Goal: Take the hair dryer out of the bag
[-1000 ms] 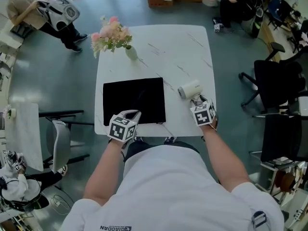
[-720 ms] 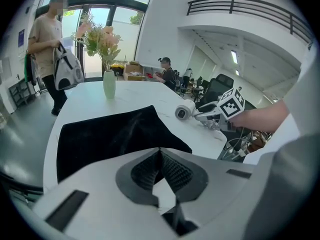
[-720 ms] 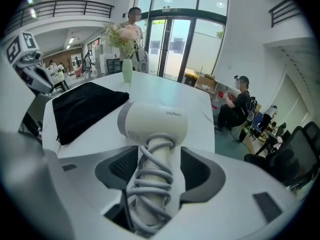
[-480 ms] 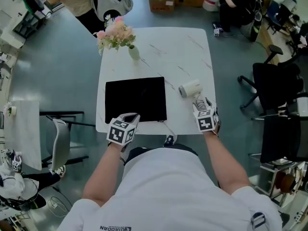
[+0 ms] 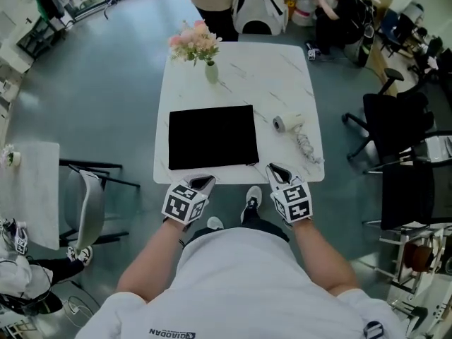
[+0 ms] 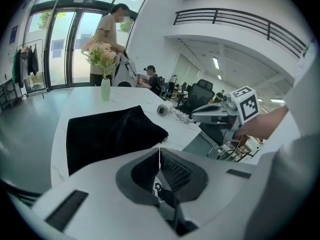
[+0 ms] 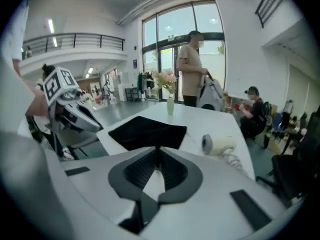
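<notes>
The white hair dryer (image 5: 288, 123) lies on the table's right side, its coiled cord (image 5: 307, 147) trailing toward the near edge. It lies outside the flat black bag (image 5: 213, 136) to its left. Both grippers hang off the near edge, close to my body. My left gripper (image 5: 203, 182) is shut and empty below the bag's near left corner. The jaws of my right gripper (image 5: 277, 169) have just been closing with nothing between them, and they are now shut. The dryer (image 7: 217, 144) and bag (image 7: 147, 131) lie ahead in the right gripper view, and the bag (image 6: 107, 134) also in the left gripper view.
A vase of pink flowers (image 5: 210, 69) stands at the white table's (image 5: 275, 76) far left. A person (image 5: 215, 6) stands at the far edge, and another sits at the back right. Black office chairs (image 5: 395, 126) are to the right, a grey chair (image 5: 92, 203) to the left.
Both grippers have drawn back off the table's near edge toward my body. The right one has left the hair dryer's handle; the dryer stays on the table.
</notes>
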